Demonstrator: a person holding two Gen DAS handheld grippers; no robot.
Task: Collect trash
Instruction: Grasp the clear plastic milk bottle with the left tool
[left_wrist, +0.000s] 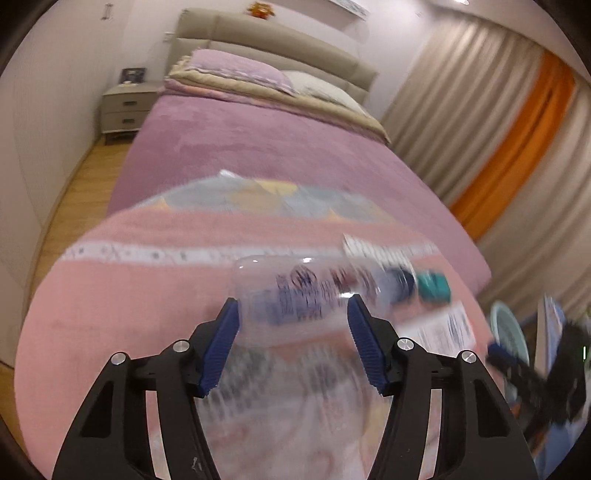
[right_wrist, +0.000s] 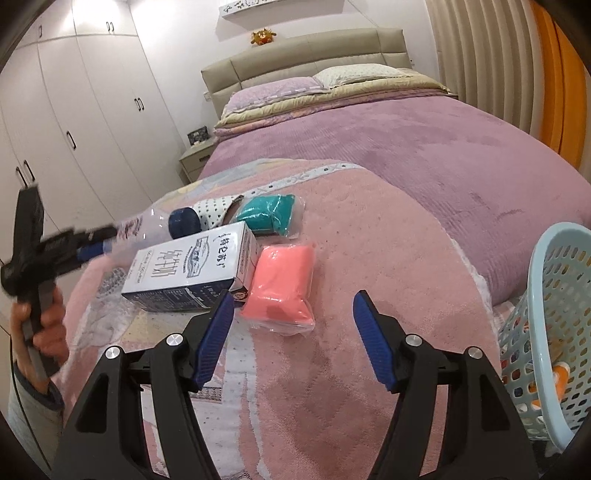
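A clear plastic bottle (left_wrist: 303, 295) with a dark blue cap lies on the pink blanket, its body between the fingers of my left gripper (left_wrist: 293, 306); the view is blurred and the jaws are apart around it. In the right wrist view the bottle (right_wrist: 177, 221) lies behind a white and blue carton (right_wrist: 192, 266), with a teal packet (right_wrist: 267, 214) and a pink packet (right_wrist: 282, 284) beside it. My right gripper (right_wrist: 293, 304) is open and empty, just in front of the pink packet. The left gripper (right_wrist: 92, 251) shows at the left, held by a hand.
A light blue mesh basket (right_wrist: 550, 332) stands at the bed's right edge with some items inside. The bed has a purple cover (right_wrist: 424, 155) and pillows at the headboard. White wardrobes (right_wrist: 74, 129) line the left wall; curtains hang at the right.
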